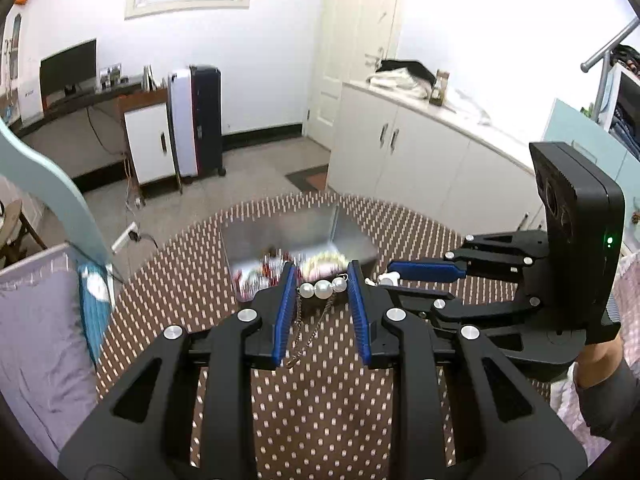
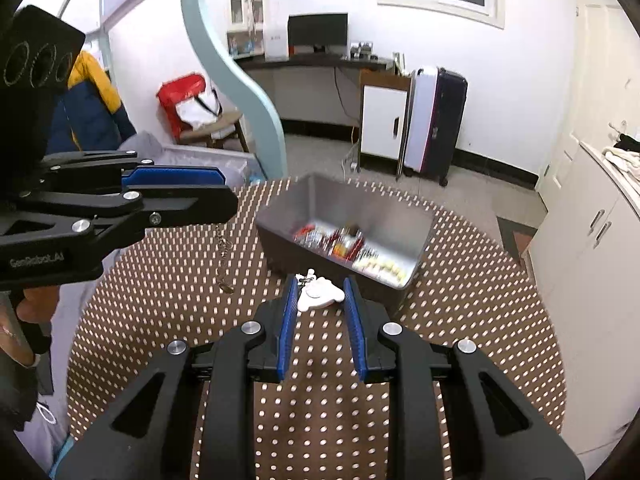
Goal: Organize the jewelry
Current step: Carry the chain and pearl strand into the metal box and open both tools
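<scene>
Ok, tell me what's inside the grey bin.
Inside the grey bin: blurred red pieces and pale beads along the near wall. That wall hides whatever lies lowest.

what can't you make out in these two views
- Jewelry in the grey bin: motion-blurred in both views; pieces indistinct.
- Chain below the pearls: its lower end passes behind the left gripper pad.
- White charm in the right gripper: shape unclear, partly hidden by the pads.
</scene>
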`<state>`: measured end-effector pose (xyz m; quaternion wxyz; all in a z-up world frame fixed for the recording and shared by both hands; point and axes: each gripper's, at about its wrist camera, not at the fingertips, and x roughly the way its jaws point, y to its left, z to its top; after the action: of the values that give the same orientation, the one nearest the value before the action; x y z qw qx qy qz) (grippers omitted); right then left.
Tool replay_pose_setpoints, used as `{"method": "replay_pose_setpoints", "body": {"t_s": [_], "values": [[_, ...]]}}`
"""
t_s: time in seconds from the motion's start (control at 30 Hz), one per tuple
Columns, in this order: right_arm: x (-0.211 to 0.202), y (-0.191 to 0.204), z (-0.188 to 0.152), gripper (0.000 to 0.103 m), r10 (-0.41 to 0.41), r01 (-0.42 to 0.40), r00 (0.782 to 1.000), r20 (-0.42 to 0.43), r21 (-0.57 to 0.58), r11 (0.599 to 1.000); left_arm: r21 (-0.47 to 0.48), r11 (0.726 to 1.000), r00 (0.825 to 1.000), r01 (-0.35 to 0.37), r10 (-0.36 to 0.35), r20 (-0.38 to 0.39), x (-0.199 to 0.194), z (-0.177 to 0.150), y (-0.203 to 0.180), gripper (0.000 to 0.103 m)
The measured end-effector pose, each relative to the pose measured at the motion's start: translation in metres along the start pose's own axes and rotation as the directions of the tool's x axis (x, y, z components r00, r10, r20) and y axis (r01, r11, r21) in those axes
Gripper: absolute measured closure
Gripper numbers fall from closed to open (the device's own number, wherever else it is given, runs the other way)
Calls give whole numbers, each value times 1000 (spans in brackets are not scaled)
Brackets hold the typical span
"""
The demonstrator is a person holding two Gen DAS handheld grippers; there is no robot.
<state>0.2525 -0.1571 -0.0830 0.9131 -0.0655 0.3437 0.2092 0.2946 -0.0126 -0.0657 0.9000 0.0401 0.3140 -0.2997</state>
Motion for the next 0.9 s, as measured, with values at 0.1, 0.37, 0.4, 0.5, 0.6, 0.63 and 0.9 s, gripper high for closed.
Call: {"method": "replay_pose_setpoints", "body": {"t_s": [0.1, 0.37, 0.4, 0.5, 0.6, 0.63, 0.9], "values": [[-6, -11, 13, 82, -4, 4, 1000, 31, 17, 1000, 9, 1000, 999, -2, 2, 33, -3, 22, -3, 77], [9, -34, 34, 82, 4, -9, 999, 53, 83, 997, -8, 1000, 998, -16, 17, 66, 13, 61, 2, 77], [12, -36, 35, 82, 7, -12, 999, 52, 91, 996, -14, 1000, 998, -20, 21, 57, 19, 62, 4, 77], [23, -40, 34, 82, 11, -16, 999, 43, 106, 994, -39, 999, 999, -27, 28, 18, 41, 61, 11, 77], [30, -38, 33, 82, 15, -18, 999, 29, 113, 993, -58, 998, 999, -38, 37, -13, 57, 54, 17, 77], [33, -39, 32, 82, 17, -19, 1000, 25, 117, 993, -66, 997, 999, -39, 38, -25, 63, 52, 20, 77], [51, -40, 30, 82, 25, -24, 1000, -10, 133, 991, -98, 992, 994, -83, 74, -85, 91, 33, 39, 77]]}}
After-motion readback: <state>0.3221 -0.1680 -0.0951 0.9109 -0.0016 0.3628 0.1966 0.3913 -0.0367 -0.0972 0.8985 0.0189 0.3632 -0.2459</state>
